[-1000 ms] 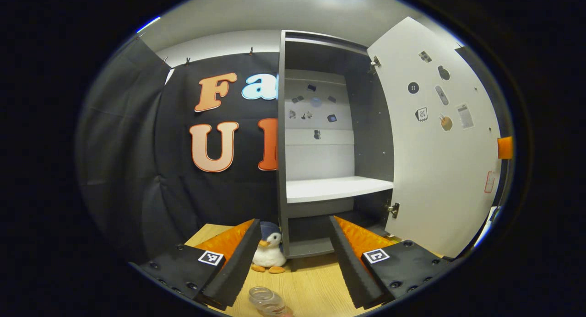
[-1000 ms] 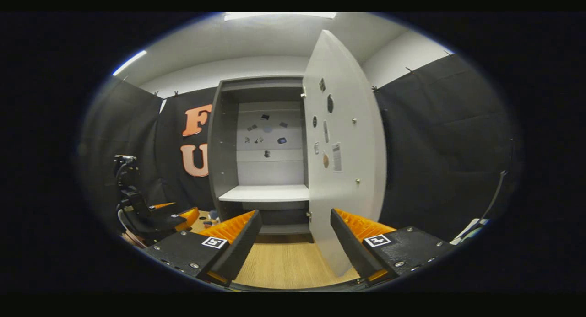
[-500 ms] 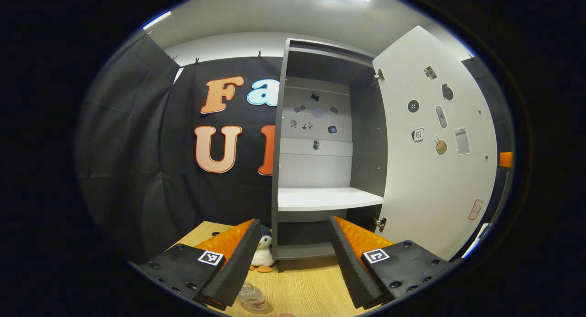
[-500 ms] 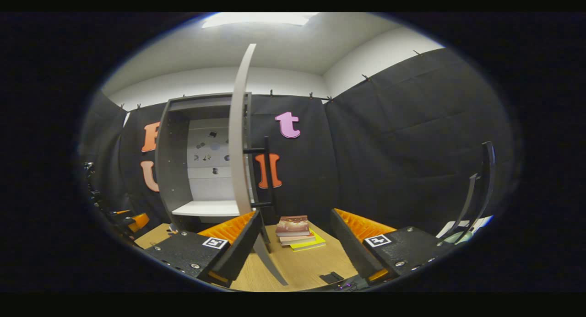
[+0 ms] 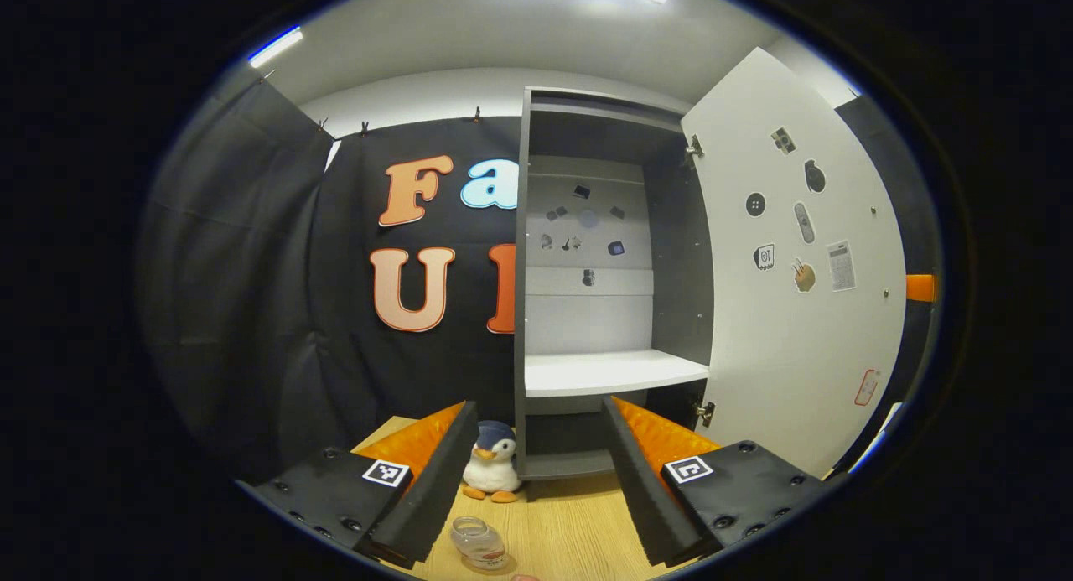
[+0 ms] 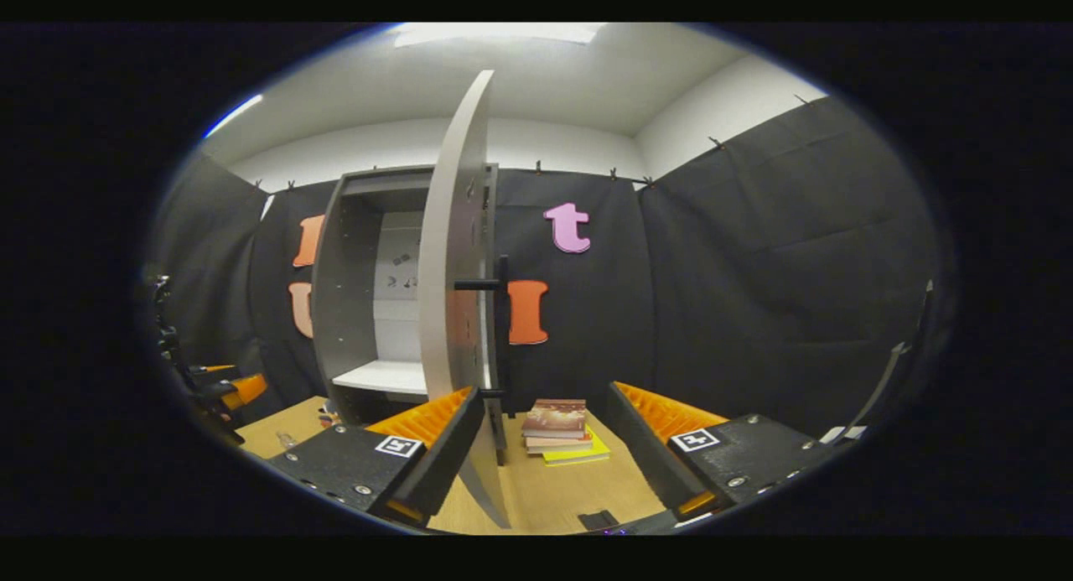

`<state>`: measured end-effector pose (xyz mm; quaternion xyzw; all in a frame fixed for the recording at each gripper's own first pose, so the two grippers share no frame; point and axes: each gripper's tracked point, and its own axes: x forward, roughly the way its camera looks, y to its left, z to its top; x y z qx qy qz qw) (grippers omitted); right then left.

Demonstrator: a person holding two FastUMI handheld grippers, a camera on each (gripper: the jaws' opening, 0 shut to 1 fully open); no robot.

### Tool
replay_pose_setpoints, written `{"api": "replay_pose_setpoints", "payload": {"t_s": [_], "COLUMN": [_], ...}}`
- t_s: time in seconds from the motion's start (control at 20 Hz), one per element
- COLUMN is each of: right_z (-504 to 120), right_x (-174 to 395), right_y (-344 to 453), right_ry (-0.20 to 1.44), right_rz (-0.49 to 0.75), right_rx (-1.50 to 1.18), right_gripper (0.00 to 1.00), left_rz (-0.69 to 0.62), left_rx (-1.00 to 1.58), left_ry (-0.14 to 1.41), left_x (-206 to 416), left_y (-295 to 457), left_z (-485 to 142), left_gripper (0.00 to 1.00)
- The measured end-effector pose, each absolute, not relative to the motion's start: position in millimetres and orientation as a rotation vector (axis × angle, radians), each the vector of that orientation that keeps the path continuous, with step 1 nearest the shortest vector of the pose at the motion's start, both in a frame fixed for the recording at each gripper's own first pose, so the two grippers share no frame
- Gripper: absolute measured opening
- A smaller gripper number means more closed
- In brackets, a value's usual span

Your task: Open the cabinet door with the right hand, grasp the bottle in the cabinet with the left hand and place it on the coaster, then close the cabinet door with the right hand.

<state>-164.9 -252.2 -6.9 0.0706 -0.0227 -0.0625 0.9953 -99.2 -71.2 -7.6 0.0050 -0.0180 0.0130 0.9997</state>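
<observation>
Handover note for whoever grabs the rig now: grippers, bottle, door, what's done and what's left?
Left gripper: open, empty, above the tabletop.
Right gripper: open, empty, near the cabinet door edge, with the door handle beyond.
Bottle: out of the cabinet, standing on the table by the penguin toy; coaster under it hard to confirm.
Done: door opened, bottle out.
Left: close door with right.

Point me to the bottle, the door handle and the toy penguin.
bottle (image 5: 478,541), left gripper view, its clear body.
door handle (image 6: 502,338), right gripper view, middle of its dark bar.
toy penguin (image 5: 492,472), left gripper view, its white belly.
</observation>
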Motion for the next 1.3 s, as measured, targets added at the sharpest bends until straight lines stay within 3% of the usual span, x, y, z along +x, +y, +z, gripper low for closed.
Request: {"api": "replay_pose_setpoints", "payload": {"t_s": [0.2, 0.25, 0.35, 0.4, 0.45, 0.5, 0.85, 1.05, 1.15, 1.2, 1.3], "right_z": [2.7, 4.6, 6.9, 7.8, 9.5, 11.1, 20.6, 25.7, 27.1, 28.0, 32.3], "right_x": [-158.2, -154.0, -145.8, -140.9, -136.5, -131.6, -92.3, -61.0, -38.3, -30.2, -8.7], "right_y": [-199.0, -182.1, -159.6, -150.6, -140.4, -131.0, -44.8, 7.1, 38.0, 48.3, 64.9], "right_ry": [-0.035, -0.036, -0.038, -0.04, -0.04, -0.041, -0.033, -0.044, -0.041, -0.039, -0.033], "right_rz": [-0.016, 0.016, 0.058, 0.069, 0.082, 0.093, 0.164, 0.186, 0.194, 0.197, 0.193], "right_rx": [0.178, 0.184, 0.163, 0.147, 0.136, 0.132, 0.152, 0.117, 0.124, 0.135, 0.17], "right_gripper": [0.91, 0.82, 0.99, 0.9, 0.99, 0.89, 0.81, 0.6, 0.58, 0.47, 0.38], "left_rz": [0.023, 0.023, 0.029, 0.031, 0.033, 0.033, 0.012, -0.015, -0.032, -0.041, -0.053], "left_rx": [-0.015, -0.018, -0.019, -0.021, -0.024, -0.029, -0.038, -0.028, -0.025, -0.028, -0.036], "left_ry": [-0.029, -0.027, -0.034, -0.039, -0.043, -0.045, -0.047, -0.065, -0.066, -0.065, -0.052], "left_x": [-105.2, -104.3, -103.1, -102.6, -101.0, -100.2, -67.0, -49.8, -44.7, -40.2, -32.2], "left_y": [-67.0, -63.5, -53.6, -49.9, -44.4, -38.3, 16.2, 39.6, 50.3, 54.6, 64.4], "left_z": [-5.5, -5.7, -3.1, -2.5, -1.8, -2.0, -3.7, -2.9, -4.6, -5.3, -9.2], "left_gripper": [0.95, 0.95, 0.95, 0.95, 0.95, 0.95, 0.95, 0.95, 0.94, 0.94, 0.95]}}
